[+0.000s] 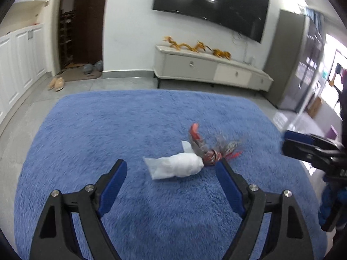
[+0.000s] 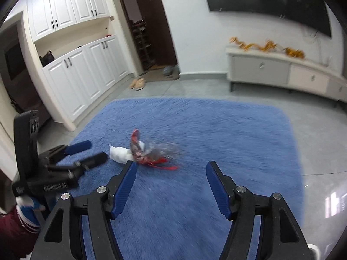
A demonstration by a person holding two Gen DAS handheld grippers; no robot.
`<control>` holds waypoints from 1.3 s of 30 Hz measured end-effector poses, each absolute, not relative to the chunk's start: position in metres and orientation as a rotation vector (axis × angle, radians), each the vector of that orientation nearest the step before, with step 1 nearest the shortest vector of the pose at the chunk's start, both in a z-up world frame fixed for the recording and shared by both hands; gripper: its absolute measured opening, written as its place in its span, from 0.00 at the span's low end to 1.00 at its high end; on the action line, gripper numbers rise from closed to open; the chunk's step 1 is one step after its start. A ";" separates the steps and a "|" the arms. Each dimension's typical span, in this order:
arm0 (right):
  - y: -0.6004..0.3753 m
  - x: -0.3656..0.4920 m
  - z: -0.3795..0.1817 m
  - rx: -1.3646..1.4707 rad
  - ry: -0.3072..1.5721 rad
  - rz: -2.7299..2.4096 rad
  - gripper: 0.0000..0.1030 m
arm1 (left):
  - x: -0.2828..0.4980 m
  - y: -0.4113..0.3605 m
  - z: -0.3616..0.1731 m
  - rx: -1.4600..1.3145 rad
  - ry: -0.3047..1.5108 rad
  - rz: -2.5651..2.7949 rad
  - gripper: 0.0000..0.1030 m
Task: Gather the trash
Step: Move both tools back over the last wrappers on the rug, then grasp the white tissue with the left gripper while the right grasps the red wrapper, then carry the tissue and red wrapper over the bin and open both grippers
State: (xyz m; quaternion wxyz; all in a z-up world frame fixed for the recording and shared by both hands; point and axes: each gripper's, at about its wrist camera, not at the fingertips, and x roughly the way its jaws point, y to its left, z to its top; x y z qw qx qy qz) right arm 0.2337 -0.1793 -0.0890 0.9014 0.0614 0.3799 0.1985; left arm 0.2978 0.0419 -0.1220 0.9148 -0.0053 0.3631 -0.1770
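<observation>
A small heap of trash lies on the blue rug (image 1: pixel 130 130): a crumpled white wrapper (image 1: pixel 182 165) and a red-and-clear plastic wrapper (image 1: pixel 208 149) touching it. My left gripper (image 1: pixel 173 166) hovers just short of the white wrapper with its blue pads wide apart and nothing between them. In the right wrist view the white wrapper (image 2: pixel 120 153) and the red-and-clear wrapper (image 2: pixel 151 155) lie a little ahead and left of my right gripper (image 2: pixel 171 169), which is open and empty. Each gripper shows at the edge of the other's view, the right (image 1: pixel 299 140) and the left (image 2: pixel 86 151).
Grey tiled floor (image 2: pixel 216 88) surrounds the rug (image 2: pixel 216 130). A low white TV cabinet (image 1: pixel 212 69) with golden ornaments stands against the far wall under a wall-mounted screen (image 1: pixel 212 6). White cupboards (image 2: pixel 82 80), a dark doorway (image 2: pixel 151 32) and a pair of slippers (image 2: pixel 137 83) are on the left.
</observation>
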 end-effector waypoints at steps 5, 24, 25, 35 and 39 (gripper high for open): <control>-0.171 0.262 -0.112 0.216 0.841 0.487 0.63 | 0.314 0.028 -0.131 0.066 0.783 -0.432 0.80; -0.173 0.279 -0.120 0.341 0.896 0.584 0.12 | 0.309 0.026 -0.145 0.082 0.883 -0.508 0.25; -0.174 0.274 -0.117 0.339 0.889 0.578 0.12 | 0.303 0.027 -0.142 0.078 0.875 -0.508 0.25; -0.226 0.181 -0.060 0.328 0.764 0.480 0.11 | 0.224 0.028 -0.080 0.100 0.746 -0.487 0.24; -0.249 0.133 -0.031 0.309 0.701 0.428 0.11 | 0.184 0.028 -0.047 0.111 0.681 -0.467 0.24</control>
